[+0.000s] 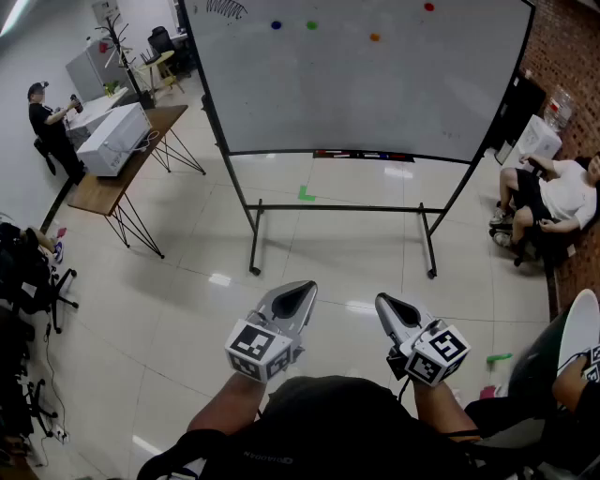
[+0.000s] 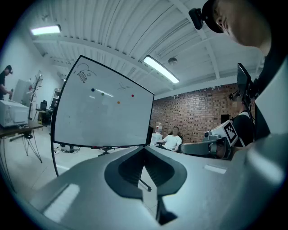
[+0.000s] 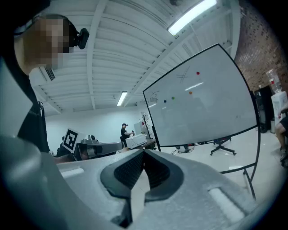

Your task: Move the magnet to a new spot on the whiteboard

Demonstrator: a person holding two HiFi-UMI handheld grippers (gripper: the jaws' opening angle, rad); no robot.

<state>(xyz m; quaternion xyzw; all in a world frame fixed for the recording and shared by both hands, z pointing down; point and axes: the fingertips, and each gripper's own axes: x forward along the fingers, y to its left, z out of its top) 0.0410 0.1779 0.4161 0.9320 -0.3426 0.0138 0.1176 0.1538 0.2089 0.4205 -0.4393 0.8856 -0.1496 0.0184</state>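
My left tongs and right tongs are closed and empty, held low, probably because the whiteboard with 4 magnets stands well apart.

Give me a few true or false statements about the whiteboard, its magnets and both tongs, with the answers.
1. The whiteboard carries four magnets: blue magnet, green magnet, orange magnet, red magnet. True.
2. The left tongs grip a magnet. False: they are shut on nothing, well short of the board.
3. The red magnet is rightmost. True.
4. The whiteboard has no legs. False: it stands on a black floor stand.
5. The right tongs are wide open. False: they are shut and empty.
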